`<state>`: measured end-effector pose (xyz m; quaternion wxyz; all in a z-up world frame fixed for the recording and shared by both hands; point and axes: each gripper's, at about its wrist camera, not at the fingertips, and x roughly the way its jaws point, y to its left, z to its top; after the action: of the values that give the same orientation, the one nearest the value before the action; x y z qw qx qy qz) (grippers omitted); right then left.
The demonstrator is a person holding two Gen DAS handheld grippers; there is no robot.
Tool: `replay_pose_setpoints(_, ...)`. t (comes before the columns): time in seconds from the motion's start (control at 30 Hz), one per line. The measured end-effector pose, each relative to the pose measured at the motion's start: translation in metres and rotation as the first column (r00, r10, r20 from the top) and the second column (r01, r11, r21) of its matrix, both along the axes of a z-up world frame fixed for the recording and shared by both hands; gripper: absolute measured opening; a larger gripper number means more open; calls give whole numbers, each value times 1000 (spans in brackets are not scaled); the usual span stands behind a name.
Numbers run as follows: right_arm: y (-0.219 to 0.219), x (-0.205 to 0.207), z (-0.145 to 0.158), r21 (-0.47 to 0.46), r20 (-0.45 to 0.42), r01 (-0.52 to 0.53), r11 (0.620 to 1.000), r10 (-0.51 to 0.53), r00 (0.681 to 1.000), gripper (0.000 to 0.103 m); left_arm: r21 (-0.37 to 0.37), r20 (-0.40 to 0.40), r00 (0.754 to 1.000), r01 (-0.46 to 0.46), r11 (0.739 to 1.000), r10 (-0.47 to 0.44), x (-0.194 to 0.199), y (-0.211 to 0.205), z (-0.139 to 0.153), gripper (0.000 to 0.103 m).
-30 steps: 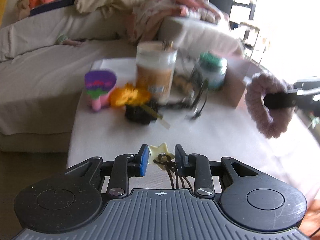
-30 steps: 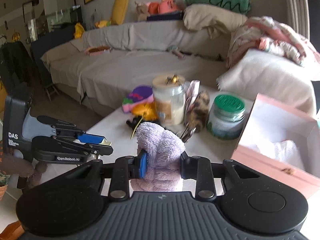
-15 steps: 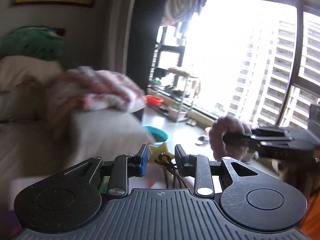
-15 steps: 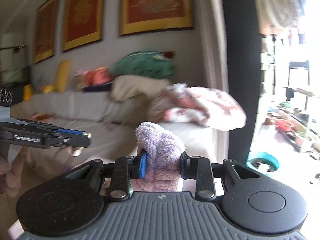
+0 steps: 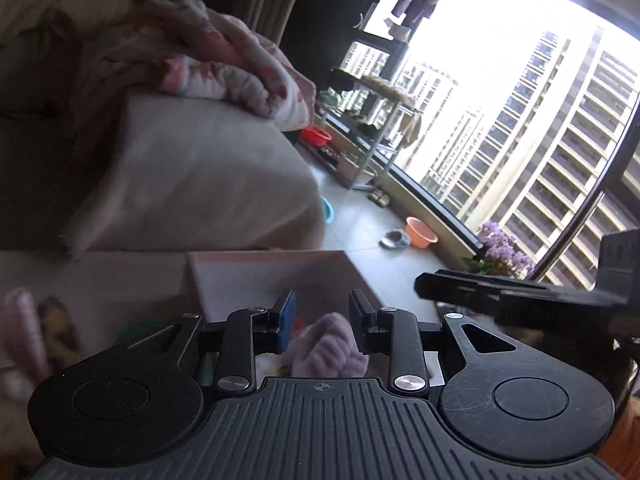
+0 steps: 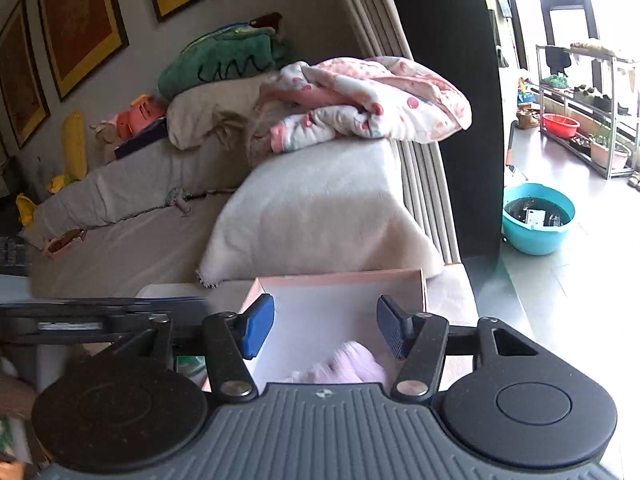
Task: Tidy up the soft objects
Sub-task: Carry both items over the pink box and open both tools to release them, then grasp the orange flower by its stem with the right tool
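A fluffy lilac scrunchie [image 6: 344,368] lies in the pink box [image 6: 340,280], below and between the fingers of my right gripper [image 6: 326,330], which is open and empty above it. In the left wrist view the scrunchie [image 5: 328,350] lies in the box [image 5: 272,276] just beyond my left gripper [image 5: 322,322], which is open and empty. A bit of yellow [image 5: 276,368] shows in the box beside the scrunchie. The right gripper [image 5: 520,294] reaches in from the right in that view; the left gripper [image 6: 100,316] reaches in from the left in the right wrist view.
A sofa arm under a beige cover [image 6: 320,212] rises just behind the box, with a pink-spotted blanket [image 6: 360,100] on top. A green-lidded jar [image 5: 136,328] stands left of the box. A teal basin [image 6: 538,218] sits on the floor to the right.
Both grippers have swung down over the pink box and opened. The scrunchie has dropped from my right gripper and the yellow star clip with its dark band has left my left gripper.
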<state>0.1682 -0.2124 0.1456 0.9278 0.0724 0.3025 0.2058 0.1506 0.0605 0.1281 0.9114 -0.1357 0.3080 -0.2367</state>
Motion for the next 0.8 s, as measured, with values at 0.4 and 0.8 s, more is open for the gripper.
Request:
replay_pose_setpoints(0.4,57,-79,-35,-189,163,-36,981,67,984,66,80,130,892,-445,892,434,-106,184,6,32)
replay_pose_setpoints(0.8,126,-132,-92,-171,55,-251,953,264,963,71,233,-1,887,-449,862,462,-89,215,-65,32)
